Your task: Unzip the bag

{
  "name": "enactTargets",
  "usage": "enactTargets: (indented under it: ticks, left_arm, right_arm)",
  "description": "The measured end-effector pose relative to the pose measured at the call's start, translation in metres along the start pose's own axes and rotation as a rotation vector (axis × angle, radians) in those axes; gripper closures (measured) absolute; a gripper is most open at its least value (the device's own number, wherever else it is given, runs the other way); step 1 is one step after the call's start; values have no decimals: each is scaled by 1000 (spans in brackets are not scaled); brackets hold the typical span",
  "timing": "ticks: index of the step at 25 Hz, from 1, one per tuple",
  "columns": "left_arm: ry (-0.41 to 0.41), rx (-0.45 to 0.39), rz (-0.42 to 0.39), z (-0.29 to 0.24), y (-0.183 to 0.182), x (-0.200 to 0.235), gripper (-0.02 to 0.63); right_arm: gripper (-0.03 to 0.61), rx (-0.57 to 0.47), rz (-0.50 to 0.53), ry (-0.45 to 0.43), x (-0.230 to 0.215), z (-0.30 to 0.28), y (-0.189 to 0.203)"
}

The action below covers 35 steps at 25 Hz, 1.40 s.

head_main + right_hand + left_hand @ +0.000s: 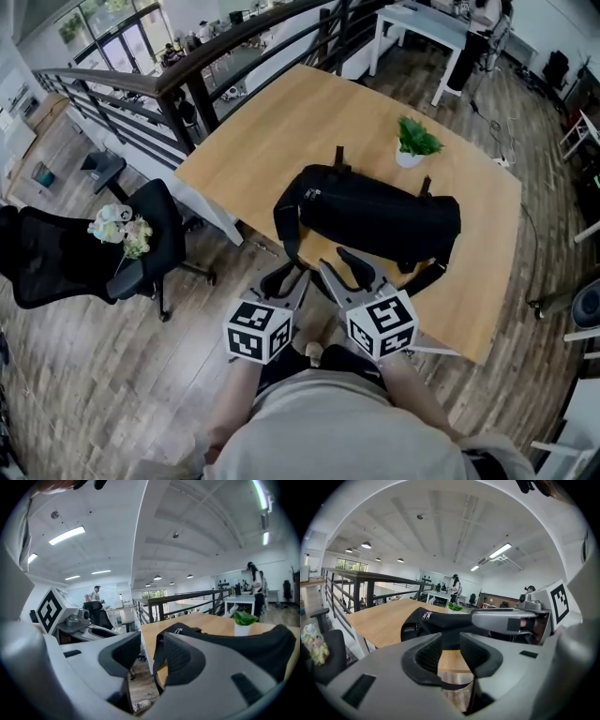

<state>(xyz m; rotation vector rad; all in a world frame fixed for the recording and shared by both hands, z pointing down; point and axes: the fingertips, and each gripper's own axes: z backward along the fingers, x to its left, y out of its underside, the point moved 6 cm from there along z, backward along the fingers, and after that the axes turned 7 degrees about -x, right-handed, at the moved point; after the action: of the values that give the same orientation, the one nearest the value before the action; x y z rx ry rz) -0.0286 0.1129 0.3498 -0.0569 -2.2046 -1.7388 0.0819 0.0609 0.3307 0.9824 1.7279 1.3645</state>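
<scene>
A black bag (375, 220) lies on the wooden table (272, 131), its strap (284, 220) hanging over the near edge. Its zipper pulls (426, 615) show at the top left end in the left gripper view. My left gripper (286, 277) and right gripper (345, 267) are side by side just short of the table's near edge, pointing at the bag without touching it. In its own view the left gripper (450, 653) stands open with nothing between its jaws. In the right gripper view the right gripper (152, 656) is likewise open and empty, with the bag (234, 641) beyond it.
A small green plant in a white pot (412, 145) stands on the table behind the bag. A black office chair (122, 244) carrying a pale bundle sits to the left on the wooden floor. A dark railing (141, 103) runs along the far left, and a white table (422, 28) stands at the back.
</scene>
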Motion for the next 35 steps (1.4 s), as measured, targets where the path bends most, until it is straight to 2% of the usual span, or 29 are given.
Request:
enactTargets:
  ticks: [2, 11, 16, 29, 35]
  left_arm:
    - [37, -3, -16, -12, -9, 11, 492]
    - [112, 6, -40, -57, -56, 102, 492]
    - [177, 10, -50, -82, -75, 134, 491]
    - [390, 54, -31, -128, -83, 168, 488]
    - [473, 114, -23, -135, -73, 164, 471]
  right_arm:
    - [433, -15, -2, 39, -8, -13, -6]
    - [433, -31, -12, 143, -24, -96, -30]
    - [433, -37, 3, 206, -30, -130, -41]
    - [433, -5, -38, 407, -48, -165, -35]
    - [439, -30, -83, 491, -62, -145, -33]
